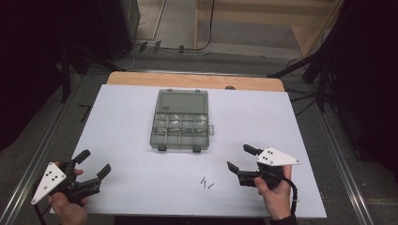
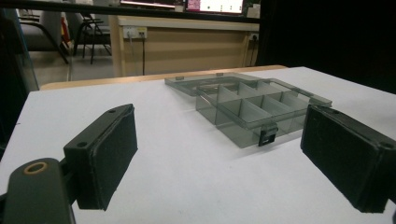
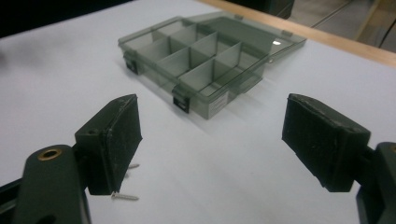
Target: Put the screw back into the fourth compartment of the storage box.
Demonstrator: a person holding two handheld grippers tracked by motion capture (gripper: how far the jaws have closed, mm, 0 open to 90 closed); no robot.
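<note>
A smoky clear compartment box (image 1: 180,123) lies open in the middle of the white table, lid folded back; its compartments (image 2: 254,109) (image 3: 201,60) look bare. Three small screws (image 1: 205,183) lie loose on the table in front of it, to the right; two show by the right gripper's left jaw (image 3: 123,196). My left gripper (image 1: 96,165) hovers at the front left, jaws wide apart, nothing between them. At the front right, my right gripper (image 1: 241,158) points left toward the screws, jaws also apart and bare (image 3: 212,140).
The white table top (image 1: 126,122) has a wooden strip (image 1: 197,80) along its far edge. Metal rails run down both sides. Dark stands and cables sit on the floor beyond the table.
</note>
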